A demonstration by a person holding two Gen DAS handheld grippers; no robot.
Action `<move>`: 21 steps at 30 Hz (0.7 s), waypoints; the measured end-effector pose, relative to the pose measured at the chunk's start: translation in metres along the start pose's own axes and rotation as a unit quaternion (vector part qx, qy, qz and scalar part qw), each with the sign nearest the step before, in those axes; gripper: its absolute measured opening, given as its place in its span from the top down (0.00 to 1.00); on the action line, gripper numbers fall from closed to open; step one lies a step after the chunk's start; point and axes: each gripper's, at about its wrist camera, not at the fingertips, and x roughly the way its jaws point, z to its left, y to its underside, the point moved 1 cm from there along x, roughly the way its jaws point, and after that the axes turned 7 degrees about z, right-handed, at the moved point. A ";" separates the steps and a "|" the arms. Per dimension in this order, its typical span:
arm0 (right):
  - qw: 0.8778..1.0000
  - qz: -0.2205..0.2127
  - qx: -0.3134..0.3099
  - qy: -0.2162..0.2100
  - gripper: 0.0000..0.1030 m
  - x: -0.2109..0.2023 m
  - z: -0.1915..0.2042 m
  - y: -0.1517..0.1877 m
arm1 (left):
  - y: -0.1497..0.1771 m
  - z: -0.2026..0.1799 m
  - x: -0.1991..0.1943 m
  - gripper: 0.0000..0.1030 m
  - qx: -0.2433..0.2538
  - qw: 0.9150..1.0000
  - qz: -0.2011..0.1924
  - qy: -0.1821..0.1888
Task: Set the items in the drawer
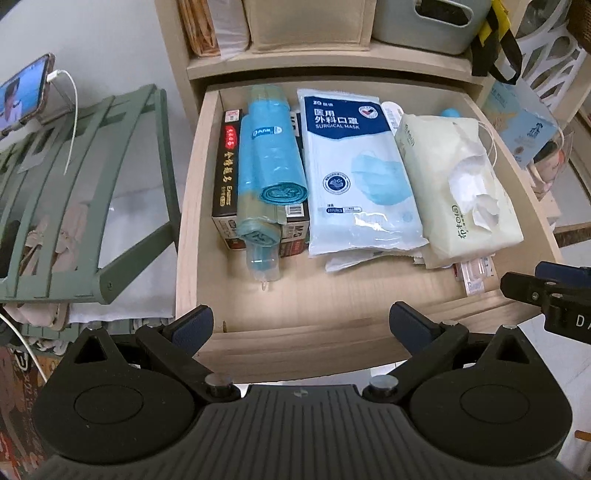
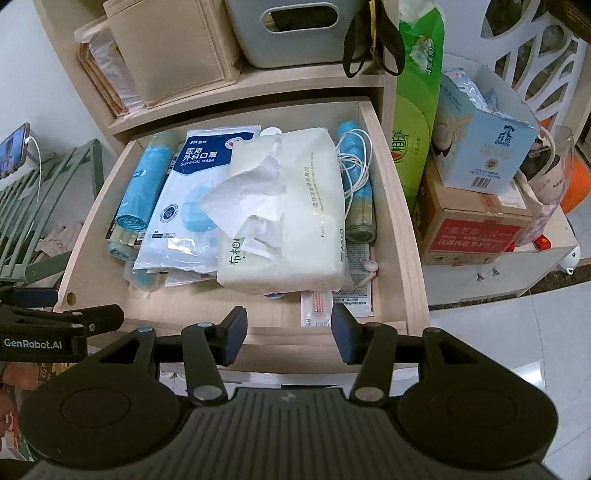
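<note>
The pale wooden drawer [image 1: 207, 184] [image 2: 399, 229] stands pulled out under a shelf unit. Inside lie a blue roll of bags [image 1: 271, 155] [image 2: 138, 184] on dark boxes [image 1: 225, 177], a surgical mask pack [image 1: 354, 166] [image 2: 188, 206], a cream tissue pack [image 1: 454, 184] [image 2: 291, 221] with a tissue sticking out, white earphones [image 2: 356, 162] and a second blue roll [image 2: 358, 199]. My left gripper [image 1: 301, 326] hangs open over the drawer's front edge, nothing between its fingers. My right gripper [image 2: 290, 330] is open at the same front edge, empty.
A green slatted rack [image 1: 74, 192] with a phone [image 1: 22, 92] on a cable stands left of the drawer. Right of it are a green package [image 2: 417, 110], a light blue carton [image 2: 484, 147] on a cardboard box [image 2: 476, 229]. Bins [image 2: 295, 29] fill the shelf above.
</note>
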 end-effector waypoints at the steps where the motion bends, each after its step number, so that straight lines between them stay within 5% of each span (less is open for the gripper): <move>1: 1.000 -0.002 0.012 -0.013 0.38 -0.001 -0.003 -0.001 | 0.000 -0.001 -0.003 0.01 0.005 1.000 -0.005 -0.002; 6: 0.996 -0.035 0.052 -0.066 0.15 -0.018 -0.004 -0.001 | 0.001 -0.006 -0.024 0.00 0.022 0.998 -0.055 -0.015; 12: 0.991 -0.123 0.019 -0.040 0.07 -0.049 0.014 0.000 | -0.005 -0.006 -0.041 0.00 0.018 0.996 -0.087 -0.027; 21: 0.990 -0.134 0.031 -0.041 0.07 -0.061 0.007 -0.009 | -0.015 -0.007 -0.041 0.00 0.020 0.996 -0.089 -0.024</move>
